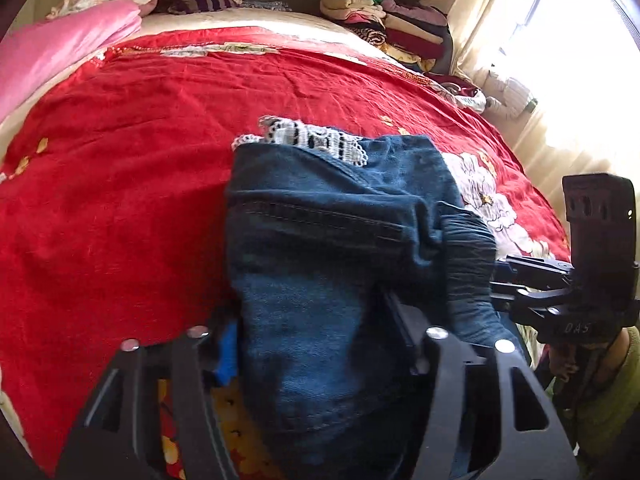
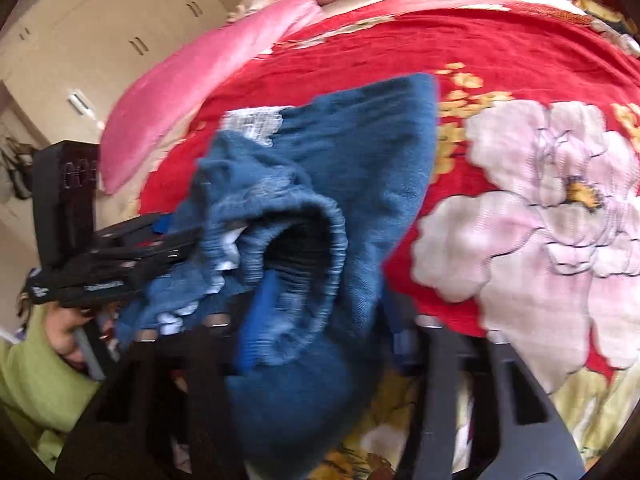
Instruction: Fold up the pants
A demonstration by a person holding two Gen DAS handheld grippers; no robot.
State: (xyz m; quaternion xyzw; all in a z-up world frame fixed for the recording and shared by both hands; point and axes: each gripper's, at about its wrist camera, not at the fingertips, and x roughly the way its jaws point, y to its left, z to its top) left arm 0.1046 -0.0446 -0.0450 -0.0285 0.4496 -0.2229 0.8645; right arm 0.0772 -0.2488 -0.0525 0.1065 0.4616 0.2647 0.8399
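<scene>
Dark blue denim pants with white lace trim hang bunched above the red bedspread. My left gripper is shut on the pants, cloth filling the space between its fingers. My right gripper is also shut on the pants, near the elastic waistband. The right gripper shows in the left wrist view at the right, clamped on the fabric edge. The left gripper shows in the right wrist view at the left, gripping the pants' other side.
The bed carries a red blanket with large pink flowers. A pink quilt lies at the far left. A pile of folded clothes stands at the back right. Cupboards are beyond the bed; a bright window is on the right.
</scene>
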